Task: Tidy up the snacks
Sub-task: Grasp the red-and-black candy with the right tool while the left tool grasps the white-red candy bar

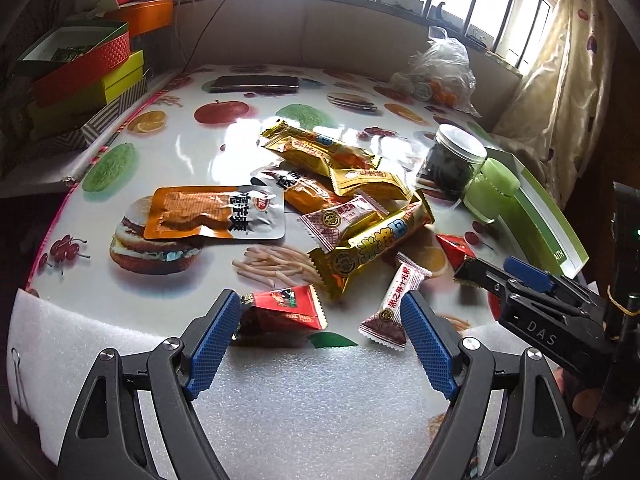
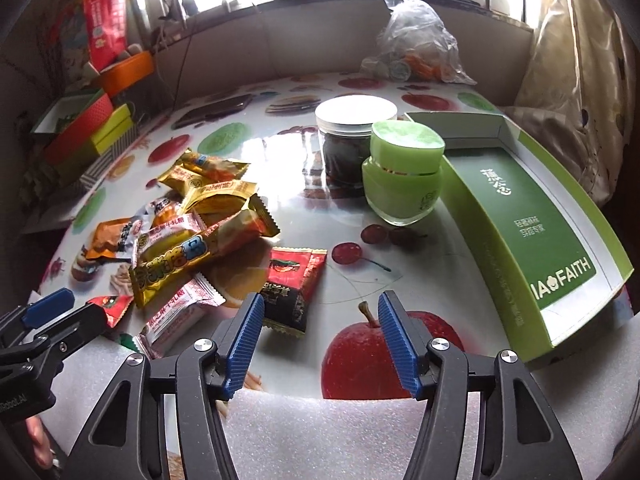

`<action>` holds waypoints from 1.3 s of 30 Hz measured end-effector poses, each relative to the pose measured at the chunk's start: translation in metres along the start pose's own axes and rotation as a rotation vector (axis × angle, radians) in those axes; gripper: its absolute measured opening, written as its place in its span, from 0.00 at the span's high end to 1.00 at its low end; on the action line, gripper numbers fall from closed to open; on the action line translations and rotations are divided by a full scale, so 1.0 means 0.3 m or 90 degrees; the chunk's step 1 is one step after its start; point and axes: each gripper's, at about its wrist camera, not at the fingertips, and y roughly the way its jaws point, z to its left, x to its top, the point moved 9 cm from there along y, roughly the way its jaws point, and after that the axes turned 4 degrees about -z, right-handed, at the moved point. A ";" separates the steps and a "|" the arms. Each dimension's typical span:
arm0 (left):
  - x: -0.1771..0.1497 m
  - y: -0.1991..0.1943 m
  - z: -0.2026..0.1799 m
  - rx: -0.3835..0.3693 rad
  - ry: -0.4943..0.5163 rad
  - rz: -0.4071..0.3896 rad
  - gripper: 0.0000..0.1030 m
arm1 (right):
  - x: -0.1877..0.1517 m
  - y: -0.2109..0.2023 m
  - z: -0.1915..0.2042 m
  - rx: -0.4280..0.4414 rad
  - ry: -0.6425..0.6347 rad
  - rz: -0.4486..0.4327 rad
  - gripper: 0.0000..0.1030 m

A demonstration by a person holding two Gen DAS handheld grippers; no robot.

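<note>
Snacks are in a messy heap in the middle of the worktop [image 1: 192,152], which has a glossy fruit-and-burger print. Mostly gold bars [image 1: 372,246], plus an orange pouch [image 1: 212,212] lying flat off to the heap's left and a couple of pink-white candies [image 1: 394,300] at the near edge.

Left tongs [image 1: 320,316] are spread wide, low over the front edge, nothing pinched. A red triangle pack [image 1: 286,308] sits just beside the left pad, and one pink-white candy lies next to the other pad.

Right tongs [image 2: 320,320] are spread too, empty, hovering above a printed apple. A red-black packet [image 2: 292,284] lies right by their left pad, can't tell if it's touching.

Off to the right: a dark-filled jar [image 2: 348,136] with a white lid, a green jar [image 2: 404,176] touching it, and a green box [image 2: 532,216] lying open beside those. A clear bag [image 2: 416,44] is at the back.
</note>
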 end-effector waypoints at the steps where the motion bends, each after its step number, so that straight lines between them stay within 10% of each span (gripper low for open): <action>1: -0.001 0.001 -0.008 -0.008 0.006 0.001 0.20 | 0.001 0.009 0.006 0.001 -0.003 0.003 0.46; 23: 0.002 0.046 -0.101 -0.059 0.019 0.050 0.24 | 0.029 0.090 0.013 -0.018 0.006 0.032 0.56; 39: -0.036 0.151 -0.187 -0.048 0.087 0.105 0.56 | 0.023 0.037 -0.049 0.002 0.027 0.019 0.73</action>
